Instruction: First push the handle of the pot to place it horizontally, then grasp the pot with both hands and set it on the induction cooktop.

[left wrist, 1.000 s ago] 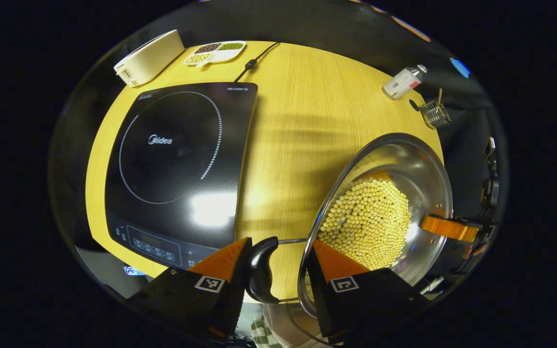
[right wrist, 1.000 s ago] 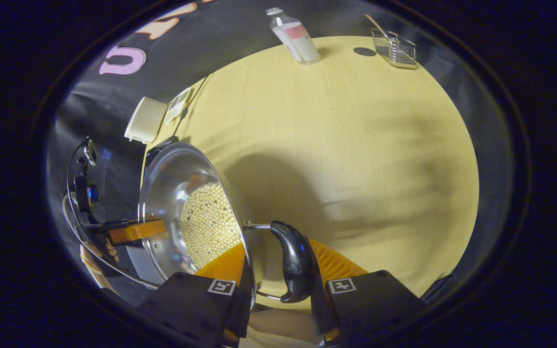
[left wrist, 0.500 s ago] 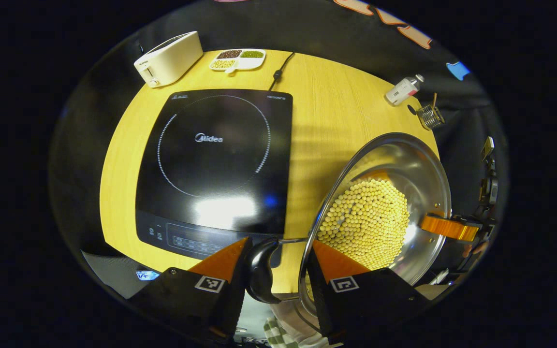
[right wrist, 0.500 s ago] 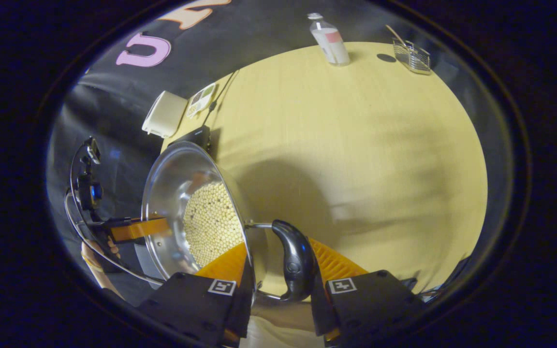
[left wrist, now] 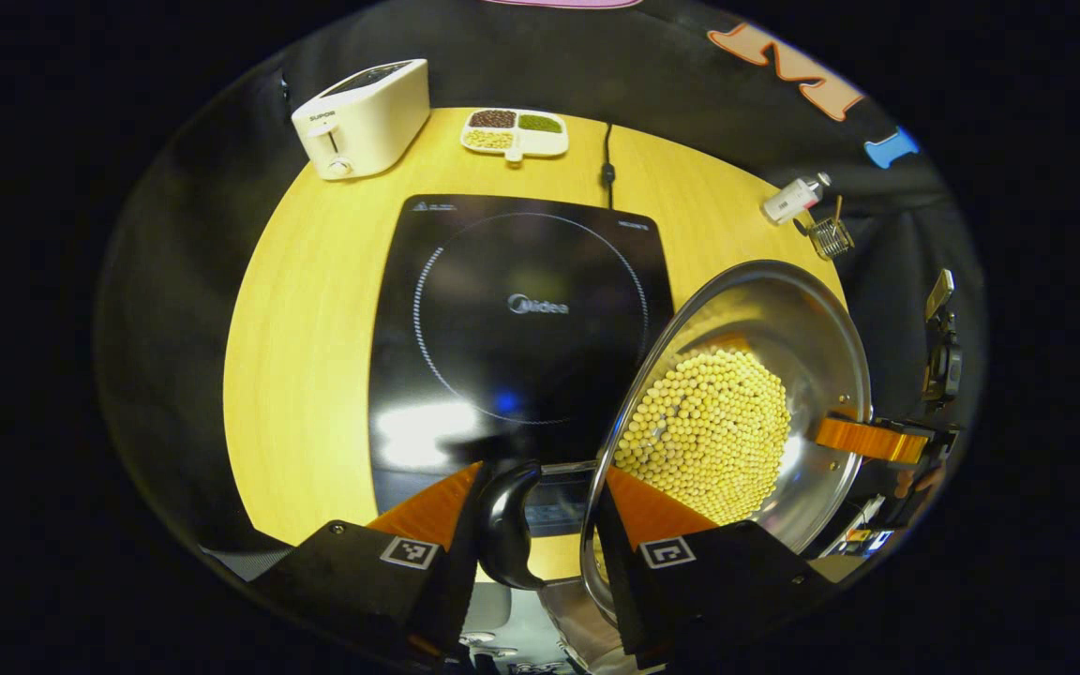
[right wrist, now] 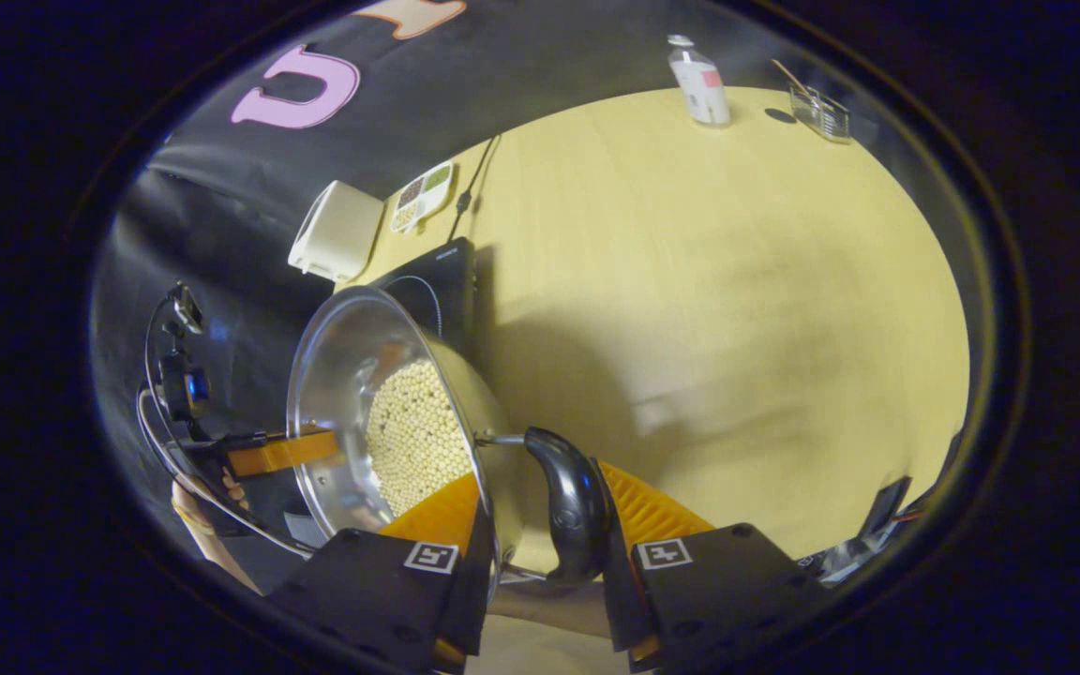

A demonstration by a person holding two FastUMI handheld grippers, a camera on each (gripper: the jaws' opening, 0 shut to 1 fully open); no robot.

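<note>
Tabletop (left wrist: pixel 315 309): a round surface of pale yellow wood grain is seen; its near edge is cut off behind the gripper bodies in both views.
Induction cooktop (left wrist: pixel 502 328): a flat, glossy black slab with a dotted ring is laid on the tabletop; its front control strip is partly hidden behind the pot and the left fingers. In the right gripper view just a corner (right wrist: pixel 437 286) is seen past the pot's rim.
Pot (left wrist: pixel 802 328): a round vessel of shiny steel is held above the tabletop, beside the cooktop's right edge and overlapping its near corner in the left gripper view. Whether any part is touching the surface cannot be told. Its lower rim is cut off by the fingers.
Soybeans (left wrist: pixel 704 431): a heap of small, round, pale beans is held inside the pot.
Toaster (left wrist: pixel 362 117): a cream, boxy appliance is set at the far edge.
Left hand-held gripper (left wrist: pixel 537 502): its fingers are closed against the dark, curved pot handle (left wrist: pixel 502 525) and the pot rim.
Right hand-held gripper (right wrist: pixel 540 511): its fingers are clamped likewise on the opposite handle (right wrist: pixel 573 506); it is also seen afar (left wrist: pixel 868 441), one finger over the rim.
Divided dish (left wrist: pixel 514 133): a small white tray with three fillings.
Bottle (right wrist: pixel 697 70): pale plastic, too small for detail.
Wire basket (right wrist: pixel 819 98): tiny, contents unclear.
</note>
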